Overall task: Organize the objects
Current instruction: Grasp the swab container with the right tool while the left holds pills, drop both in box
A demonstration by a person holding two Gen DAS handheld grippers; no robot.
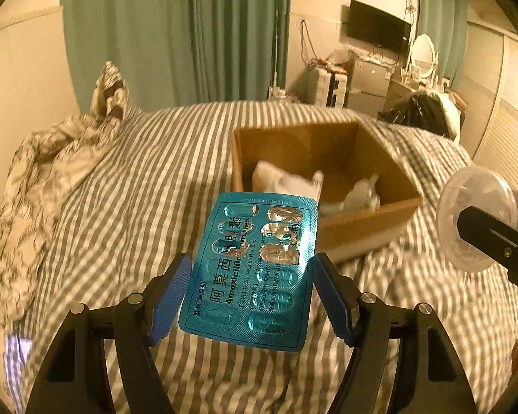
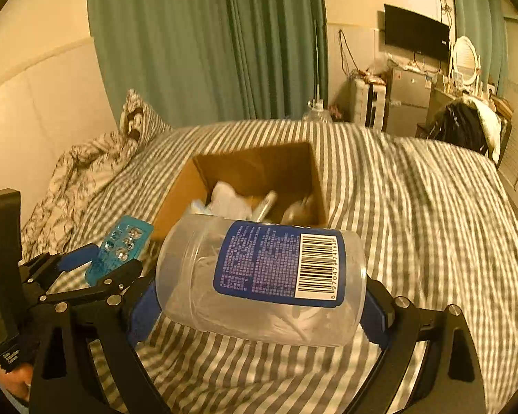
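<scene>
My left gripper is shut on a blue amoxicillin blister pack, held above the striped bed, short of the open cardboard box. The pack also shows in the right wrist view, with the left gripper below it. My right gripper is shut on a clear plastic jar with a blue barcode label, held sideways just before the box. The jar's end shows at the right edge of the left wrist view. The box holds white packets and tissue.
The bed has a grey-and-white striped cover. A crumpled patterned quilt lies at the left. Green curtains, a wall TV, a small fridge and a chair with dark clothes stand beyond the bed.
</scene>
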